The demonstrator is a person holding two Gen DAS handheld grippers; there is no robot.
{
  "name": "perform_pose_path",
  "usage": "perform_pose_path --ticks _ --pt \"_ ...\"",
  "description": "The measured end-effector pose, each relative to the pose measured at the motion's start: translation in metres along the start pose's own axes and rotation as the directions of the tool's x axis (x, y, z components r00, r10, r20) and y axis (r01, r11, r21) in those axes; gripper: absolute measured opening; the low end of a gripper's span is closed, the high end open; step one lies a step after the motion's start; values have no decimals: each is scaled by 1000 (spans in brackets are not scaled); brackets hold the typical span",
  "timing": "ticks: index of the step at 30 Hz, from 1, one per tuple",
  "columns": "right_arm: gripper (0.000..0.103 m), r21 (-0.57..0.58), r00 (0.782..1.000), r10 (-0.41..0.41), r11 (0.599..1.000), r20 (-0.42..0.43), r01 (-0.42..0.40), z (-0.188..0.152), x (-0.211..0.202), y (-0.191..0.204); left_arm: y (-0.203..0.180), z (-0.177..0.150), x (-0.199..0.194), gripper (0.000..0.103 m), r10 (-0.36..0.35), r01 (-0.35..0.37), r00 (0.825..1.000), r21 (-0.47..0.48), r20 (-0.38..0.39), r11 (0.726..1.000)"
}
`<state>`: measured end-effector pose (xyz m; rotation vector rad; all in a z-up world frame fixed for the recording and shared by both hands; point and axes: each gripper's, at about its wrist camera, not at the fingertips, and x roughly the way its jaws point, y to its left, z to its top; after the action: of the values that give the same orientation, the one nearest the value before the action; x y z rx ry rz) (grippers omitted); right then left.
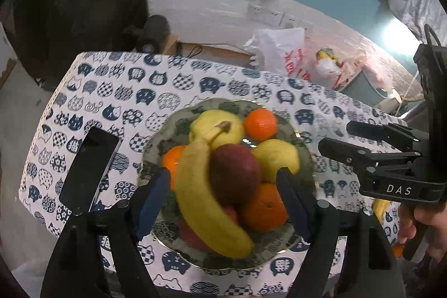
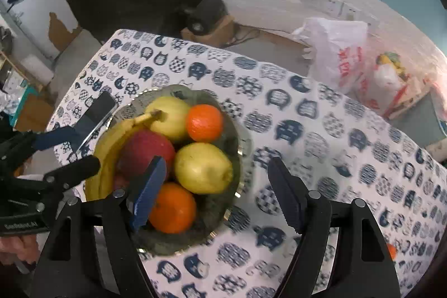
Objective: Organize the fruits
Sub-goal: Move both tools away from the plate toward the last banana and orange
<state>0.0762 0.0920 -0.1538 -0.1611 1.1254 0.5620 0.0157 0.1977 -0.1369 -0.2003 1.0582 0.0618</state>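
A patterned green bowl on the cat-print tablecloth holds a banana, a red apple, two yellow pears, several oranges and another red fruit under the banana. My left gripper is open and empty, hovering just above the bowl with the fruit between its fingers. My right gripper is open and empty above the bowl's right rim. It also shows in the left wrist view.
A black phone lies left of the bowl. Another orange and something yellow sit near the table's right edge. Plastic bags and boxes stand behind the table.
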Motion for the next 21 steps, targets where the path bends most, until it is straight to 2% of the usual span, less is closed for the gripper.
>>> perform_pose_path --ticks 10,18,21 --pt "77 26 996 -85 996 32 84 -28 -50 -33 -53 -2 -18 80 -19 17 1000 108 22 994" --pt "77 36 991 -118 993 58 116 -48 -85 -53 -95 -9 -27 81 -28 23 999 208 23 978" --pt "81 34 988 -140 990 63 138 -55 -94 -58 -110 -13 -29 81 -32 25 999 242 24 970"
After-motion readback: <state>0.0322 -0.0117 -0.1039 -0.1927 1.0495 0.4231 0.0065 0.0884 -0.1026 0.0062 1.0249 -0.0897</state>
